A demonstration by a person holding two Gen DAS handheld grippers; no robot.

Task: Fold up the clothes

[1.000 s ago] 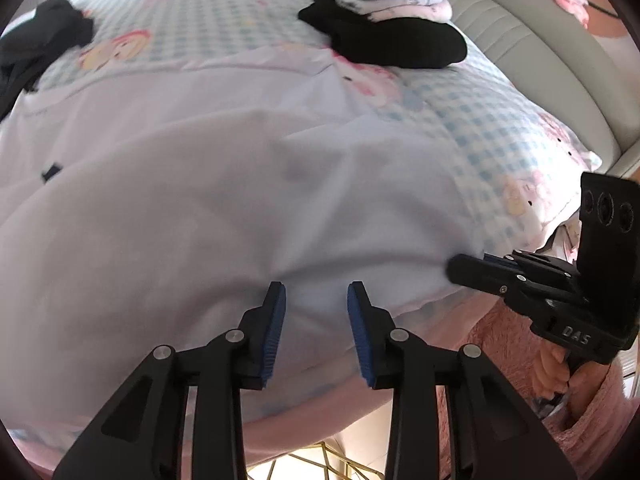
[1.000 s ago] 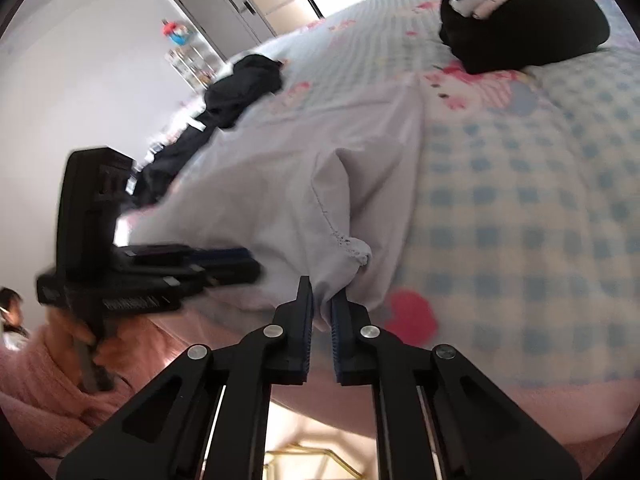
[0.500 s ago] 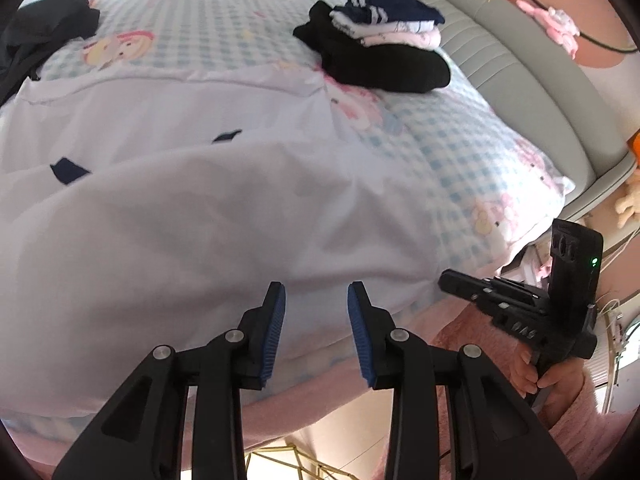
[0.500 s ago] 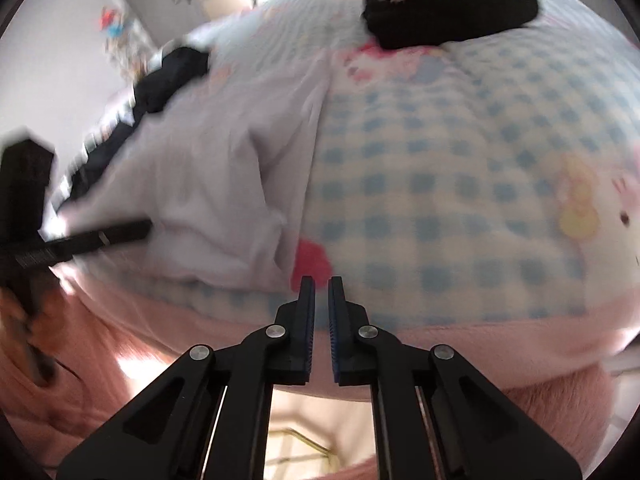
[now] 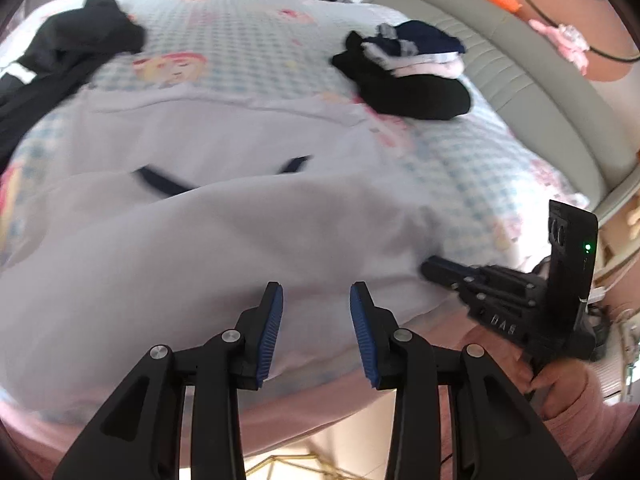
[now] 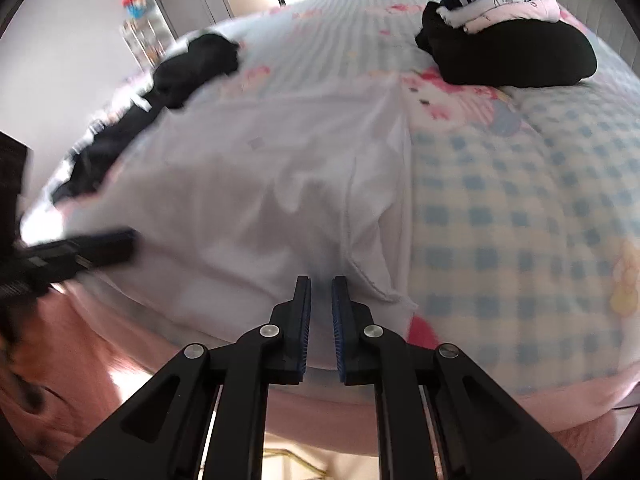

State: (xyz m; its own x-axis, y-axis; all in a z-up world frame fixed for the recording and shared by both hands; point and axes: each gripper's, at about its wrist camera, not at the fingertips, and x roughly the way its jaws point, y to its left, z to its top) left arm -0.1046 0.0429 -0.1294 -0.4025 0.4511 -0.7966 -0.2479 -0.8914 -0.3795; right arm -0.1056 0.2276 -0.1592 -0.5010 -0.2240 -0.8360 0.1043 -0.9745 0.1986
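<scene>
Lying spread on the bed (image 5: 248, 32), the white garment (image 5: 224, 216) covers the near half of the checked cover; its long axis runs side to side along the bed's near edge, with a hem hanging slightly over that edge. Dark strips (image 5: 160, 178) show at a fold across its middle. Left tongs (image 5: 316, 300) hover over the garment's near edge, jaws apart, nothing between the pads. Right tongs (image 6: 321, 292) sit at the garment's right corner; jaws nearly closed and just opening slightly, and cloth between them is not evident, though blur limits certainty. Folded pile (image 6: 508, 36) rests far right on the bed, well apart; dark clothes (image 5: 60, 64) lie far left.
</scene>
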